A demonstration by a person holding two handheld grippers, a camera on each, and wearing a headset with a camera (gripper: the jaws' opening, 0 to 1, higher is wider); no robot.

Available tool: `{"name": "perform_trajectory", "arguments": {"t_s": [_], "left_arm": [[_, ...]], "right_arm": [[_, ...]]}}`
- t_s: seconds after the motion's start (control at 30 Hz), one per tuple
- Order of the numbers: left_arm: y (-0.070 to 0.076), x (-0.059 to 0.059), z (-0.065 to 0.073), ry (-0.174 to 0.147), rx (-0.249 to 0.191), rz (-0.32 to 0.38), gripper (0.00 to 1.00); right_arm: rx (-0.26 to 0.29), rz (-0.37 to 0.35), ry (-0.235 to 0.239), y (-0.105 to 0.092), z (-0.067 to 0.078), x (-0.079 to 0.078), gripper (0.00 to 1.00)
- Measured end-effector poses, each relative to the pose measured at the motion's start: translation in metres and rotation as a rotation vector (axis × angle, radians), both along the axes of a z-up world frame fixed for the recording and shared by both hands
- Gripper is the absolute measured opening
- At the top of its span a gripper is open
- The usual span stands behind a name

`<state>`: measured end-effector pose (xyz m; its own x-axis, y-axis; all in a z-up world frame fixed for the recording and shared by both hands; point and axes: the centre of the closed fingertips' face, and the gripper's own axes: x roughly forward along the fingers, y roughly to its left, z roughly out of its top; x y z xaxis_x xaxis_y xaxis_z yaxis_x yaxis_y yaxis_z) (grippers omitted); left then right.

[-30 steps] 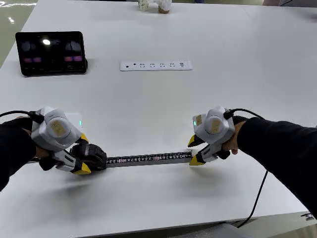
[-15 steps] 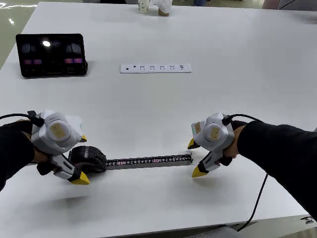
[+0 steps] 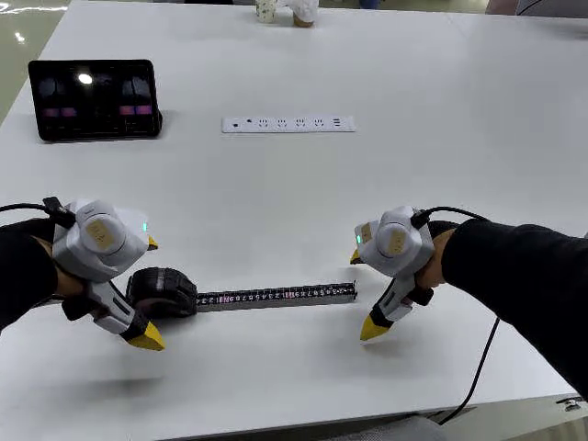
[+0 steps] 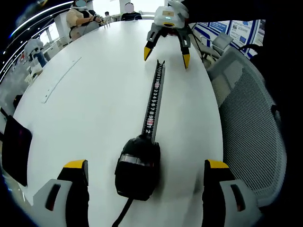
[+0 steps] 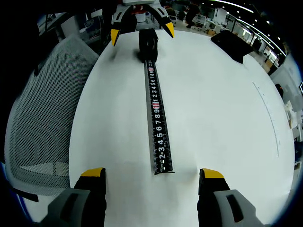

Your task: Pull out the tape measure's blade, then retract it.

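Tape measure case (image 3: 165, 292) sits on the white surface (image 3: 303, 211) at the person's left. It lies between the spread jaws of the left hand-held gripper (image 4: 146, 165), which touch nothing. From the case the blade (image 3: 276, 296) runs flat and straight to the person's right, so its long axis lies along the line from one gripper to the other. Its hooked tip (image 5: 161, 170) ends just inside the open, empty jaws of the right hand-held gripper (image 3: 363, 293). The pull-out looks done and the retraction not yet begun. The left gripper is nearer the case and its lock, the right nearer the free end, so either could start the return. Farther back, well apart from the work, lie a power strip (image 3: 288, 123) and a dark tablet (image 3: 94, 98).
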<state>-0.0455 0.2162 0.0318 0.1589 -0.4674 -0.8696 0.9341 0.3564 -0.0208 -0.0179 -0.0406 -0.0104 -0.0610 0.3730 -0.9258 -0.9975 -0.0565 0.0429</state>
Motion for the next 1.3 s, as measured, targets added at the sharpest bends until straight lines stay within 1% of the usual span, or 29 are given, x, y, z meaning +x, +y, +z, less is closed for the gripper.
{"name": "perform_trajectory", "arguments": {"t_s": [0.03, 0.1, 0.17, 0.23, 0.27, 0.3, 0.37, 0.43, 0.5, 0.57, 0.63, 0.7, 0.73, 0.77, 0.8, 0.83, 0.87, 0.9, 0.93, 0.97, 1.0, 1.03, 1.13, 1.2, 1.23, 1.3], "left_arm": [[-0.001, 0.001, 0.001, -0.001, -0.012, 0.011, 0.99], [-0.002, 0.003, 0.003, -0.013, -0.024, 0.027, 0.99], [0.000, 0.006, 0.003, -0.015, -0.035, 0.062, 0.99], [0.004, 0.009, 0.003, -0.024, -0.037, 0.096, 0.99], [0.005, 0.011, 0.004, -0.031, -0.043, 0.115, 0.99], [0.005, 0.014, 0.006, -0.041, -0.058, 0.141, 0.99], [0.007, 0.016, 0.008, -0.045, -0.078, 0.176, 0.99], [0.007, 0.015, 0.008, -0.041, -0.097, 0.192, 0.99], [0.010, 0.012, 0.006, -0.028, -0.100, 0.227, 0.99], [0.013, 0.011, 0.005, -0.029, -0.113, 0.263, 0.99], [0.016, 0.009, 0.004, -0.019, -0.128, 0.308, 0.99], [0.019, 0.009, 0.004, -0.026, -0.137, 0.330, 0.99], [0.021, 0.009, 0.004, -0.034, -0.137, 0.341, 0.99], [0.022, 0.009, 0.004, -0.038, -0.139, 0.351, 0.99], [0.023, 0.007, 0.006, -0.040, -0.146, 0.364, 0.99], [0.023, 0.008, 0.007, -0.045, -0.157, 0.380, 0.99], [0.025, 0.009, 0.008, -0.052, -0.163, 0.389, 0.99], [0.026, 0.010, 0.010, -0.070, -0.171, 0.402, 0.99], [0.027, 0.012, 0.012, -0.091, -0.177, 0.408, 0.99], [0.030, 0.014, 0.015, -0.117, -0.185, 0.426, 0.99], [0.031, 0.015, 0.015, -0.120, -0.193, 0.440, 0.99], [0.033, 0.015, 0.016, -0.123, -0.206, 0.462, 0.99], [0.037, 0.011, 0.016, -0.109, -0.238, 0.507, 0.99], [0.039, 0.007, 0.013, -0.102, -0.237, 0.509, 0.99], [0.041, 0.004, 0.011, -0.099, -0.235, 0.516, 0.99], [0.044, 0.002, 0.011, -0.107, -0.241, 0.537, 0.99]], "right_arm": [[0.004, -0.022, 0.000, 0.000, 0.000, 0.001, 0.82], [0.013, -0.057, 0.002, 0.001, 0.001, 0.003, 0.85], [0.026, -0.099, 0.000, 0.001, 0.001, 0.006, 0.91], [0.040, -0.139, 0.001, 0.001, 0.001, 0.008, 0.95], [0.048, -0.159, 0.001, 0.000, 0.001, 0.009, 0.98], [0.056, -0.187, -0.002, -0.001, 0.001, 0.010, 0.99], [0.084, -0.236, 0.001, -0.001, 0.001, 0.011, 0.99], [0.106, -0.299, 0.004, -0.003, 0.002, 0.014, 0.99], [0.149, -0.352, 0.006, -0.003, 0.005, 0.017, 0.99], [0.157, -0.372, 0.001, -0.009, 0.006, 0.016, 0.99], [0.165, -0.394, -0.006, -0.013, 0.006, 0.014, 0.99], [0.191, -0.430, 0.001, -0.015, 0.008, 0.012, 0.99], [0.198, -0.440, -0.002, -0.016, 0.009, 0.012, 0.99], [0.202, -0.448, -0.007, -0.018, 0.010, 0.012, 0.99], [0.221, -0.469, -0.021, -0.019, 0.012, 0.014, 0.99], [0.235, -0.476, -0.030, -0.019, 0.013, 0.015, 0.99], [0.244, -0.492, -0.038, -0.021, 0.014, 0.016, 0.99], [0.258, -0.508, -0.077, -0.023, 0.017, 0.019, 0.99], [0.266, -0.511, -0.094, -0.024, 0.019, 0.021, 0.99], [0.284, -0.527, -0.093, -0.025, 0.021, 0.019, 0.99], [0.300, -0.543, -0.090, -0.025, 0.023, 0.019, 0.99], [0.313, -0.557, -0.098, -0.026, 0.025, 0.020, 0.99], [0.333, -0.574, -0.119, -0.031, 0.029, 0.020, 0.99], [0.343, -0.581, -0.132, -0.033, 0.033, 0.020, 0.99], [0.354, -0.592, -0.122, -0.035, 0.033, 0.019, 0.99], [0.377, -0.608, -0.116, -0.037, 0.036, 0.016, 0.99]]}}
